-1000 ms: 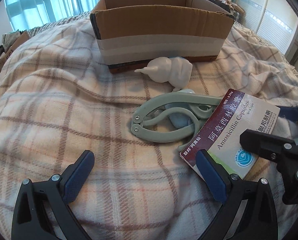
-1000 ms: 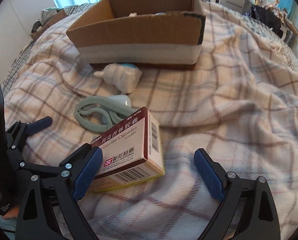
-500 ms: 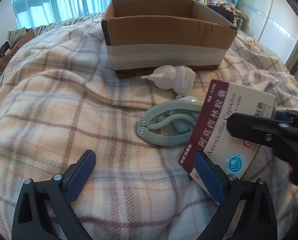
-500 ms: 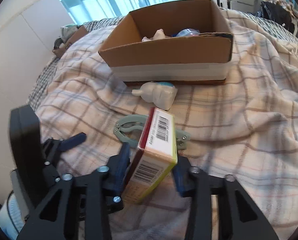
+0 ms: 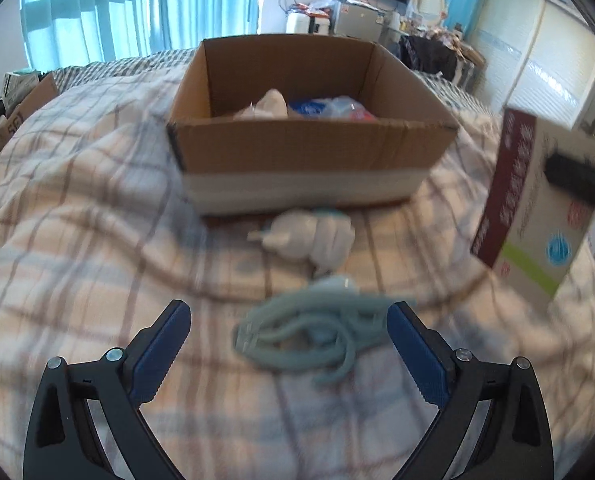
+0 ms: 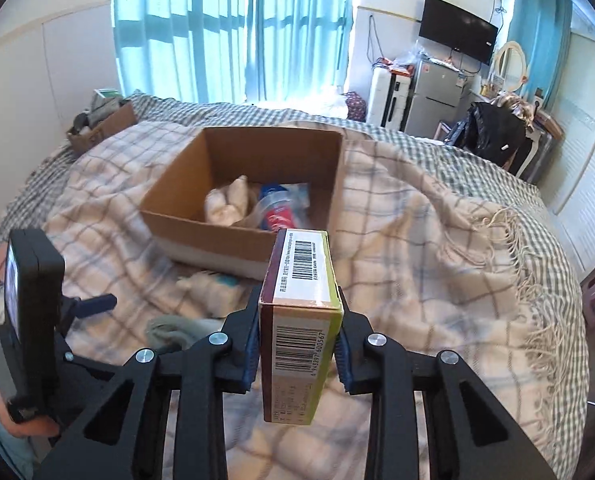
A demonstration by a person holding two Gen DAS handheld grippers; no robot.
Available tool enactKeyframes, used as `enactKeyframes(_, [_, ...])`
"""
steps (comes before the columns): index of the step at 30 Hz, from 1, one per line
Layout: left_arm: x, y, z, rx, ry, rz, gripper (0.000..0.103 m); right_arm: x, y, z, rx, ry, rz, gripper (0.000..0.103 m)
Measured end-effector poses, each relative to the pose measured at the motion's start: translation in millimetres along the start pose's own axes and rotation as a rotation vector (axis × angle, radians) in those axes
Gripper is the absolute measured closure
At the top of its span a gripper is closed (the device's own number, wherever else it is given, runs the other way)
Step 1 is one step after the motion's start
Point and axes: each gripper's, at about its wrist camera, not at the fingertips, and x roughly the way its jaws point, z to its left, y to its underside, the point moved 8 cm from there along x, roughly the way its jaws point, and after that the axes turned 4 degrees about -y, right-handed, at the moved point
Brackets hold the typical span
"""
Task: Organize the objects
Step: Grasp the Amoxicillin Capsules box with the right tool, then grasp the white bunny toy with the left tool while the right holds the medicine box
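Observation:
My right gripper (image 6: 297,344) is shut on a medicine box (image 6: 297,320), held upright in the air short of the open cardboard box (image 6: 217,232). The medicine box also shows at the right of the left wrist view (image 5: 533,204). My left gripper (image 5: 289,344) is open and empty, low over the plaid blanket, with a pale green clamp tool (image 5: 313,332) lying between its fingers. A white bottle-shaped toy (image 5: 309,232) lies just in front of the cardboard box (image 5: 305,160), which holds a cream soft item (image 6: 229,200) and a plastic bottle (image 6: 281,208).
The plaid blanket (image 6: 437,264) covers the bed, with a fringed edge at the right. A small carton of clutter (image 6: 101,124) sits at the far left. A fridge, a TV and a chair stand beyond the bed.
My right gripper has closed on the medicine box, lifted it off the blanket and carried it toward the cardboard box. My left gripper has moved forward over the green clamp tool.

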Motion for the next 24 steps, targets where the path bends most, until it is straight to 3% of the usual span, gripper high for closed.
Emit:
enactKeyframes(10, [51.3, -32.1, -18.4, 0.006, -0.03, 0.018, 0.004, 38.7, 0.9, -23.3, 0.018, -0.004, 0.016, 0.073])
enactKeyframes(13, [66.1, -30.8, -23.5, 0.025, -0.033, 0.043, 0.014, 50.1, 6.7, -27.7, 0.034, -0.015, 0.031, 0.073])
enactKeyframes(17, [82.3, -28.8, -22.4, 0.021, -0.027, 0.08, 0.04, 59.3, 12.0, -30.0, 0.043, -0.028, 0.045, 0.073])
enactKeyframes(24, [54.0, -25.6, -22.5, 0.041, -0.017, 0.024, 0.041, 55.6, 15.0, -27.6, 0.058, -0.029, 0.037, 0.073])
